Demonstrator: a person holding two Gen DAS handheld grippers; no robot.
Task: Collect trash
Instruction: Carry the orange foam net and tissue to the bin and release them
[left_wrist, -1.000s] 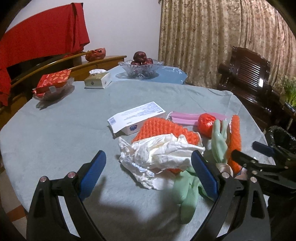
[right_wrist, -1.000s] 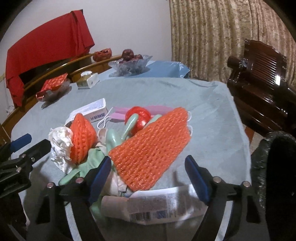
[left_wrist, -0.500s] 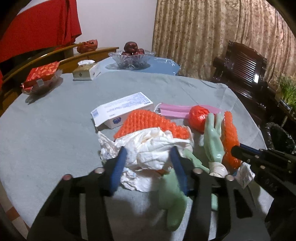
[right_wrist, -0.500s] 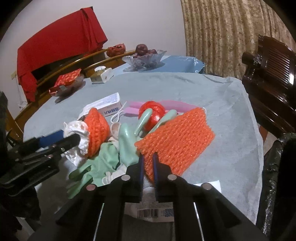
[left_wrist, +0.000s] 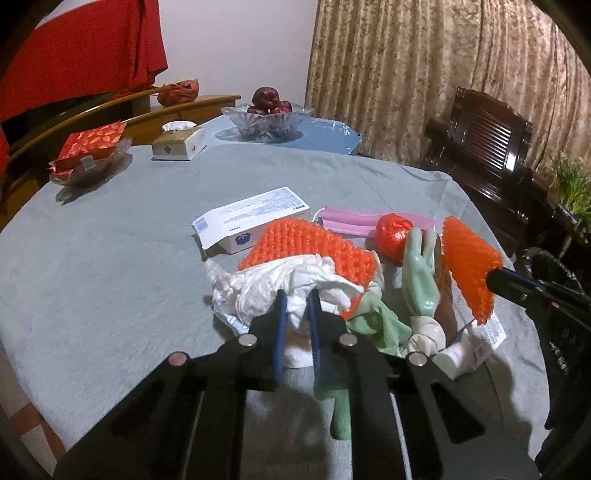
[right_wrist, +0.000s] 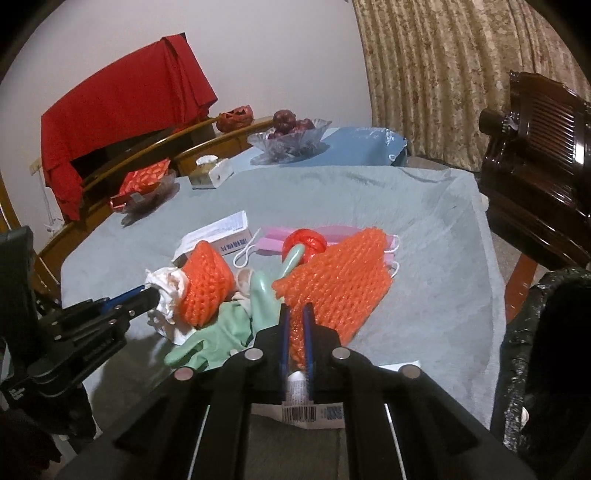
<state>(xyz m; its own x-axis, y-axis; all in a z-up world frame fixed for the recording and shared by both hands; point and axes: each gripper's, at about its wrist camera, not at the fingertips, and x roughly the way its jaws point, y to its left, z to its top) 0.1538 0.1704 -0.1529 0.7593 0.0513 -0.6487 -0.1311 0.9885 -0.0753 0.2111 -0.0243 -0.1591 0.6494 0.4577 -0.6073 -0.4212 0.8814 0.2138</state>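
A heap of trash lies on the grey tablecloth (left_wrist: 110, 258). My left gripper (left_wrist: 296, 299) is closing its jaws, and its pads press on the crumpled white paper (left_wrist: 280, 280) at the heap's near left. My right gripper (right_wrist: 295, 314) is shut on the near edge of an orange foam net (right_wrist: 343, 280), which tilts up off the cloth. A second orange net (left_wrist: 306, 247) rests on the white paper. Green rubber gloves (left_wrist: 421, 280), a red plastic ball (left_wrist: 393, 232), pink face masks (left_wrist: 347, 225) and a white box (left_wrist: 251, 218) lie around them. A labelled white wrapper (right_wrist: 314, 410) lies under my right gripper.
A black trash bag (right_wrist: 546, 350) stands open at the table's right edge. A dark wooden chair (left_wrist: 487, 147) is behind it. A glass fruit bowl (left_wrist: 267, 118), a tissue box (left_wrist: 179, 142) and a dish with a red packet (left_wrist: 92, 147) sit at the far side.
Both grippers were wide open a second ago. The left one has closed onto the white paper. The right one has closed onto the orange net and raised its near edge.
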